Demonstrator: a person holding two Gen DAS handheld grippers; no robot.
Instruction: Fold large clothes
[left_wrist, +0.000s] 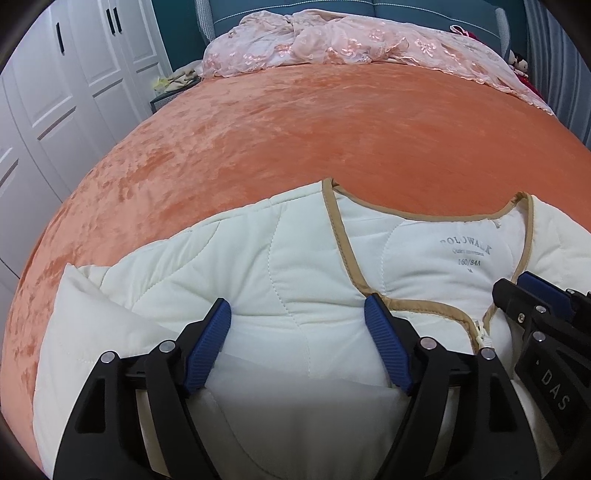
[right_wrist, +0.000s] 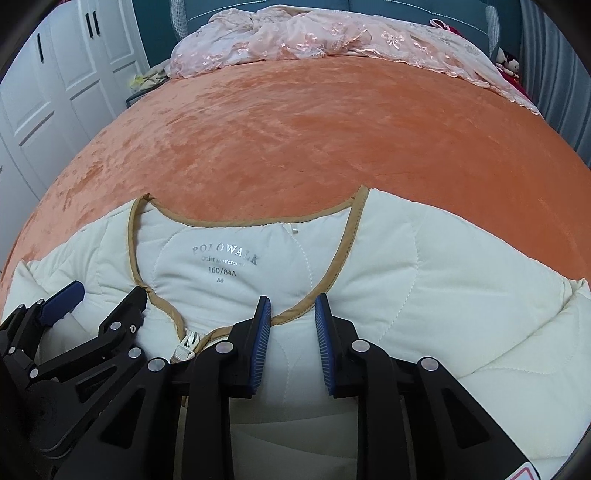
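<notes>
A cream quilted jacket (left_wrist: 280, 266) with tan trim lies on the orange bedspread (left_wrist: 295, 129), collar away from me, the label showing. Its zipper pull (right_wrist: 186, 347) sits below the neckline. My left gripper (left_wrist: 297, 317) is open, its blue pads spread wide over the jacket's left chest. My right gripper (right_wrist: 293, 314) is open with a narrower gap, its pads (right_wrist: 263, 332) over the jacket's right chest by the tan neckline trim. Each gripper also shows in the other view: the right one (left_wrist: 532, 295) and the left one (right_wrist: 107, 291). Neither holds fabric that I can see.
A pink lace cover (left_wrist: 332, 44) is bunched at the head of the bed against a blue headboard (left_wrist: 406, 11). White wardrobe doors (left_wrist: 55, 92) stand on the left. A small stand (left_wrist: 173, 88) with items sits by the bed's left side.
</notes>
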